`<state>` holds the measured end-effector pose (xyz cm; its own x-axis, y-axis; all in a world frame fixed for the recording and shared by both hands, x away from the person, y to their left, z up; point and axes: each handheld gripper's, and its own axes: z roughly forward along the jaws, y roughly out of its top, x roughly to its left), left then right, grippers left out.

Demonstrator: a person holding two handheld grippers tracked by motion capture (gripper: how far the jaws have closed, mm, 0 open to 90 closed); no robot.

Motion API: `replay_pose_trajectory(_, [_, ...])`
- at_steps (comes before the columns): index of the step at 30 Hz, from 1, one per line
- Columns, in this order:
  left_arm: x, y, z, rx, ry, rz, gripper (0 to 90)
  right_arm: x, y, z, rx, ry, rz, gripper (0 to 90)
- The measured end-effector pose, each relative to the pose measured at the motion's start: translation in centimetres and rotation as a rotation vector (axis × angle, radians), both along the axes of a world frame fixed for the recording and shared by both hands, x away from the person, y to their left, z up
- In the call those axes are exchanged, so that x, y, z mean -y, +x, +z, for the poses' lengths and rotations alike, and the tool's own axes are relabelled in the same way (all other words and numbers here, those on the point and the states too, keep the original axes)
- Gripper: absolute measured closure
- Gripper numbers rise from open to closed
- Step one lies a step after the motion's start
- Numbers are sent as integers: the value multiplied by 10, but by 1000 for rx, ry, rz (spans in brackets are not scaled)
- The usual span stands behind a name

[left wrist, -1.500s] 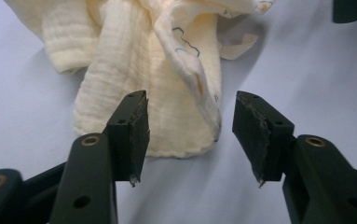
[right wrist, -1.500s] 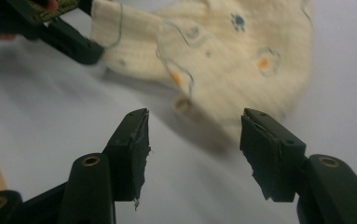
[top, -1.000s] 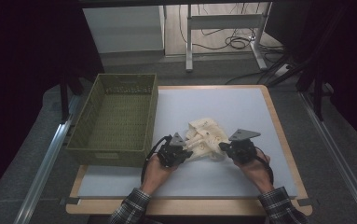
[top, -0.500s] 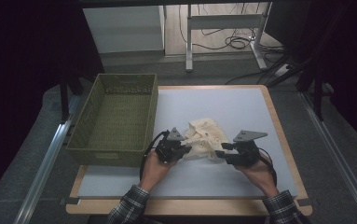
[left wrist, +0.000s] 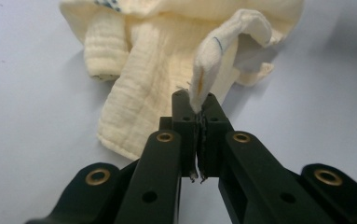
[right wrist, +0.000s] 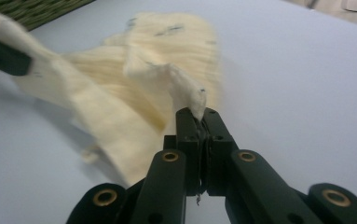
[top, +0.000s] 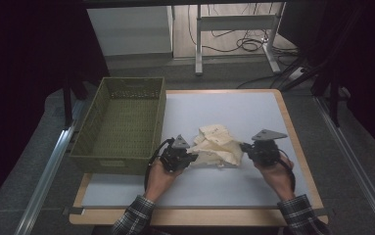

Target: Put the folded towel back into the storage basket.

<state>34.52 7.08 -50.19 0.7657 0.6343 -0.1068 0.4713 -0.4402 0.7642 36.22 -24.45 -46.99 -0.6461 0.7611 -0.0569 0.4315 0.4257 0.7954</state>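
Our left claw (left wrist: 195, 109) is clamped tight on a thin corner of the cream cloth (left wrist: 167, 60), the jaws closed with only a sliver of fabric between them, and our right claw (right wrist: 197, 116) is pinched the same way on another corner of that cloth. In the high view the left claw (top: 191, 157) sits at about 8 o'clock of the cloth (top: 217, 146) and the right claw (top: 246, 147) at about 3 o'clock, with the cloth bunched and crumpled between them on the white tabletop (top: 253, 110). Most of it rests on the surface; the two held corners are raised a little. The green basket (top: 121, 125) stands at 9 o'clock of the cloth, just beside our left hand (top: 161, 172), and looks empty. We judge the risks to be these: each grip holds so little fabric that a sharp pull apart could slide a corner out; the cloth is folded over itself, so spreading it may drag a hidden fold rather than open it; and a wide swing of the left claw could knock the basket wall.
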Motion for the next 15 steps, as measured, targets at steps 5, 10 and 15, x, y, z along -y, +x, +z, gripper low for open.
replay_pose_trajectory(5, [-1, -5, 6, 15, -3, -5, 877, 39, -5, 13, 13, 21, -61, 875])
replay_pose_trajectory(10, [-1, -11, 15, 30, -16, -19, 877, 63, -16, 23, 26, 53, -90, 875])
replay_pose_trajectory(15, [-3, -16, 36, 59, -44, -43, 876, 80, -26, 43, 52, 80, -97, 875])
